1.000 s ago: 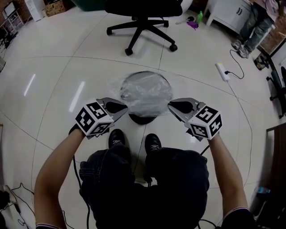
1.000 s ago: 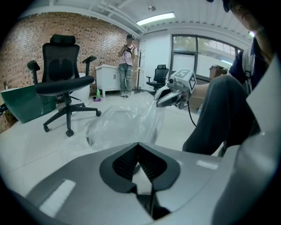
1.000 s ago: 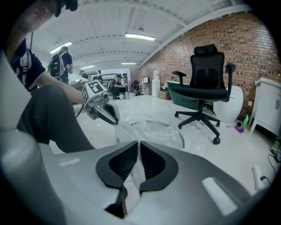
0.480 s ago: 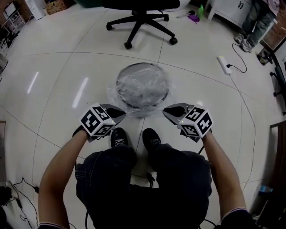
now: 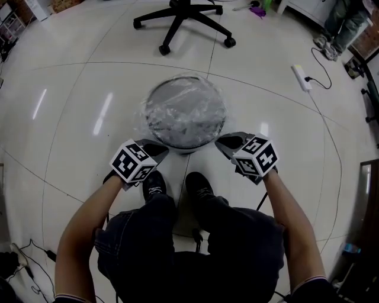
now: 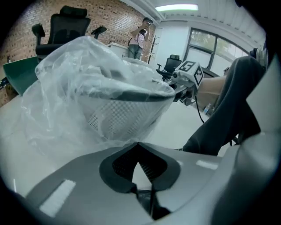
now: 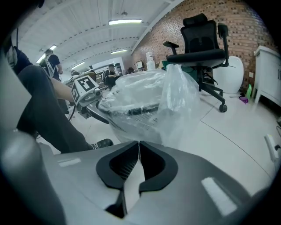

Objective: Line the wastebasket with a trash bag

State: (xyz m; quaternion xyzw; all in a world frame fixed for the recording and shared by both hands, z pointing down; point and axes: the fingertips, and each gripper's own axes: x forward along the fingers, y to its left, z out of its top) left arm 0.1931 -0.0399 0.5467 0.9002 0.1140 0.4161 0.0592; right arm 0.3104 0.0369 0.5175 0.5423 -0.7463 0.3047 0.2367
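Note:
A round black mesh wastebasket (image 5: 185, 113) stands on the pale tiled floor just ahead of the person's feet. A clear trash bag (image 5: 177, 127) is draped over its rim and hangs loose down the sides. My left gripper (image 5: 160, 146) sits at the basket's near left, shut on the bag's edge. My right gripper (image 5: 222, 141) mirrors it at the near right, also shut on the film. In the left gripper view the bag (image 6: 66, 101) billows over the mesh wall (image 6: 118, 116) down to the closed jaw tips. The right gripper view shows the film (image 7: 175, 105) running into its closed jaws.
An office chair base (image 5: 180, 18) stands beyond the basket. A white power strip (image 5: 301, 77) with its cable lies at the right. The person's black shoes (image 5: 155, 183) are close behind the basket. Another person's legs (image 5: 334, 23) show at the top right.
Both grippers have come down beside the basket and drawn the bag's edge lower around it. The film, earlier spread above the opening, now wraps the rim.

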